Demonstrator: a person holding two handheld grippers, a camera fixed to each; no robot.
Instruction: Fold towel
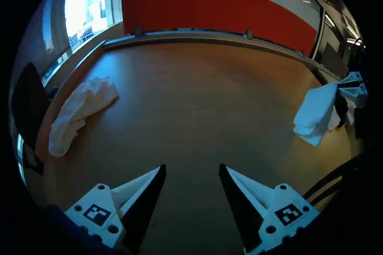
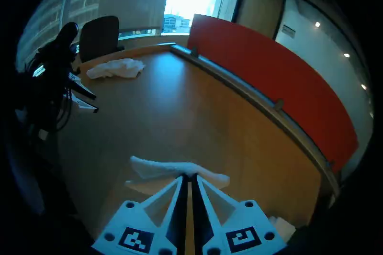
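Right hand-held gripper (image 2: 189,177) is almost closed, w/ both fingers pinching the edge of a white towel (image 2: 177,168). That towel is at the right side of the bench (image 2: 191,111). Left hand-held gripper (image 1: 191,166) is wide open w/ nothing btwn its fingers, over bare wood. A 2nd towel (image 1: 79,111) lies crumpled by the bench's left edge, well apart. A red wall (image 1: 215,11) runs along the far side.
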